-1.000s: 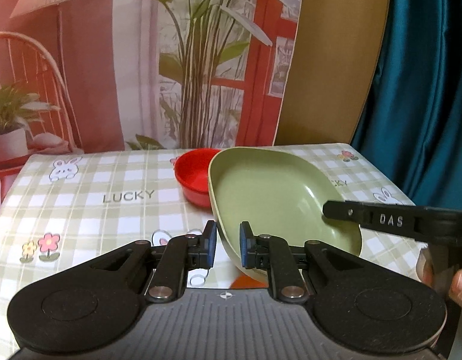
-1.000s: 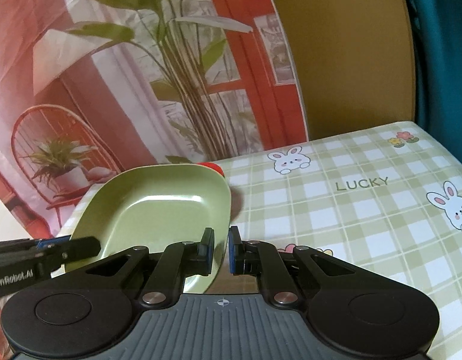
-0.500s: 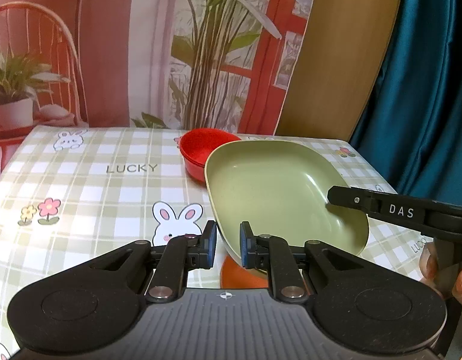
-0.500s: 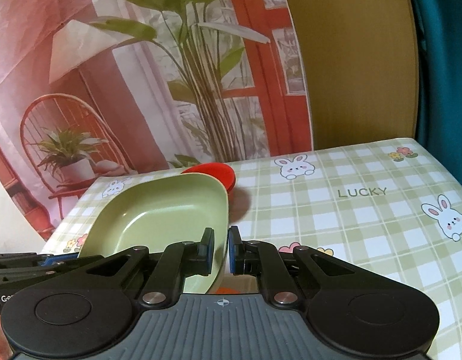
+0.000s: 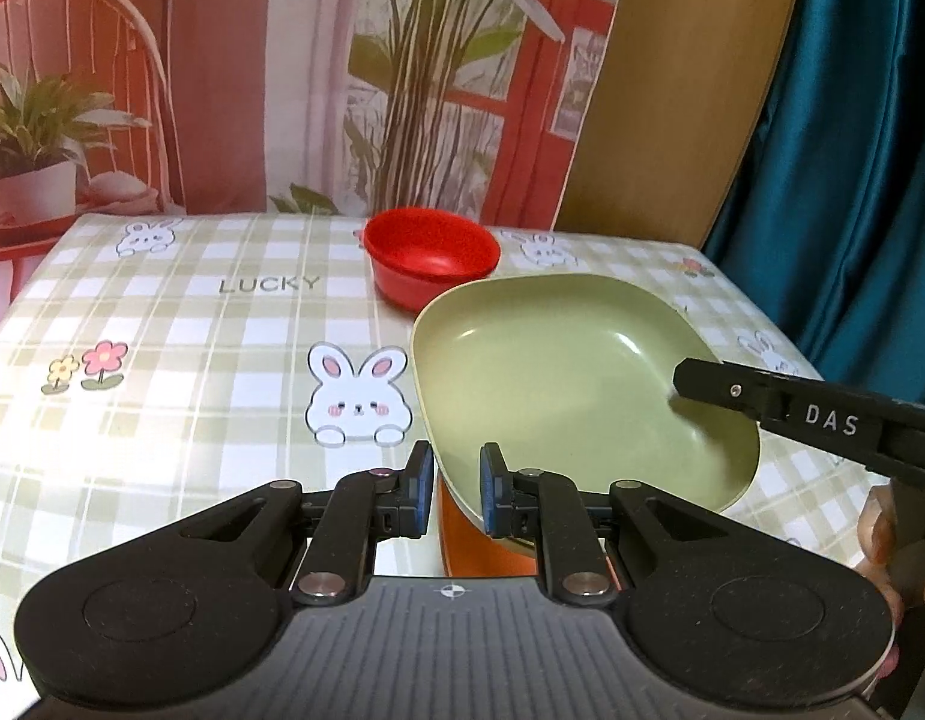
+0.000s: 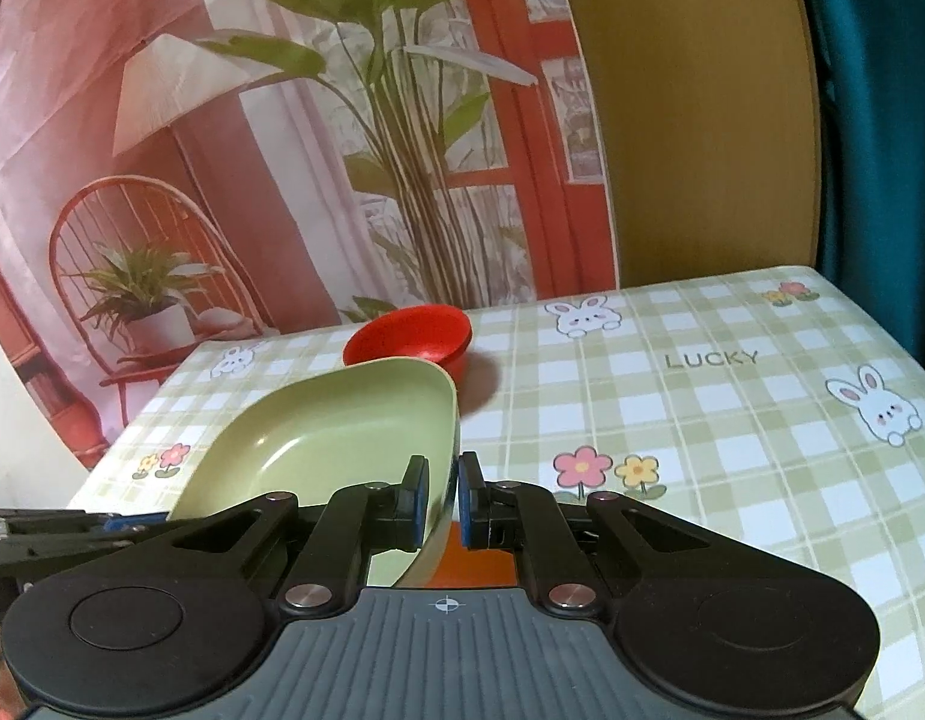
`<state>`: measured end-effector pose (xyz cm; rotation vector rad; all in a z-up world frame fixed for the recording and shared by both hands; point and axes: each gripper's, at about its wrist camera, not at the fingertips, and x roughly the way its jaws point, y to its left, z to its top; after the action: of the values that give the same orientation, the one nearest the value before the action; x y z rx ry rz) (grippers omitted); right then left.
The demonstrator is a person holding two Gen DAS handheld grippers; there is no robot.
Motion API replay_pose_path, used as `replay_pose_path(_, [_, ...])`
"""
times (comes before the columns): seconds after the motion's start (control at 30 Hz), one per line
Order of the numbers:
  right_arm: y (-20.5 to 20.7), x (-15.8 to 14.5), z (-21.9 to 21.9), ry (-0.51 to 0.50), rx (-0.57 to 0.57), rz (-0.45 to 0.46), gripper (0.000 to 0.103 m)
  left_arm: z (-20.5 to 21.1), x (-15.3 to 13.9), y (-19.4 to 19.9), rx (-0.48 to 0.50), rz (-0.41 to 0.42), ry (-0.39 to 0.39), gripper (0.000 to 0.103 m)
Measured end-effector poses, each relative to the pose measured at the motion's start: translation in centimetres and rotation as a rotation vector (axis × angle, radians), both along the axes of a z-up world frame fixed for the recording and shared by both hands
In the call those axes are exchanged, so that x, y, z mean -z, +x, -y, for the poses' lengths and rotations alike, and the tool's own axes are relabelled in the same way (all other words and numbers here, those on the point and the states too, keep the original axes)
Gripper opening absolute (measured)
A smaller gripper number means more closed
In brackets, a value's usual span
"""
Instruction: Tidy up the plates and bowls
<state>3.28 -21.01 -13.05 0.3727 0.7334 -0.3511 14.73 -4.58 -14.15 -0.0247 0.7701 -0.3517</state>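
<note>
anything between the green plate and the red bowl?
Nothing: in the right wrist view the green plate rim overlaps the red bowl, no object between them.

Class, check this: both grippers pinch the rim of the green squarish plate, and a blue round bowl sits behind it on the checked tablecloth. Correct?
Not quite: the round bowl is red, not blue, as the left wrist view shows. Both the left gripper and right gripper do pinch the green squarish plate on the checked tablecloth.

- The right gripper (image 6: 443, 501) has its blue pads closed on the rim of the green plate (image 6: 318, 438).
- The plate is tilted (its near edge hides something orange).
- A red bowl (image 6: 411, 337) stands behind it on the checked tablecloth (image 6: 702, 420).
</note>
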Motion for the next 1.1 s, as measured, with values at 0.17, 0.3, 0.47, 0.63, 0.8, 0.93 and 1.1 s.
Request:
replay_pose_path(0.17, [-0.7, 0.7, -0.3, 0.010, 0.000, -0.019, 0.010, 0.1, 0.5, -0.4, 0.006, -0.020, 0.008, 0.017])
replay_pose_path(0.3, [-1.4, 1.5, -0.3, 0.029, 0.010, -0.046, 0.010, 0.2, 1.0, -0.5, 0.011, -0.031, 0.020, 0.017])
replay_pose_path(0.47, [-2.2, 2.7, -0.6, 0.045, 0.015, -0.086, 0.011, 0.4, 1.4, -0.7, 0.016, -0.039, 0.030, 0.017])
replay_pose_path(0.63, [-2.6, 3.3, -0.6, 0.061, 0.023, -0.098, 0.011, 0.6, 1.8, -0.7, 0.023, -0.051, 0.039, 0.017])
replay_pose_path(0.8, [-2.7, 3.6, -0.4, 0.067, 0.028, -0.105, 0.011, 0.7, 2.4, -0.7, 0.020, -0.066, 0.044, 0.017])
replay_pose_path(0.93, [-2.6, 4.0, -0.4, 0.071, 0.024, -0.114, 0.011, 0.7, 2.8, -0.5, 0.007, -0.077, 0.044, 0.017])
replay_pose_path(1.1, [-2.6, 4.3, -0.3, 0.074, 0.018, -0.121, 0.011, 0.6, 3.1, -0.5, 0.000, -0.085, 0.041, 0.017])
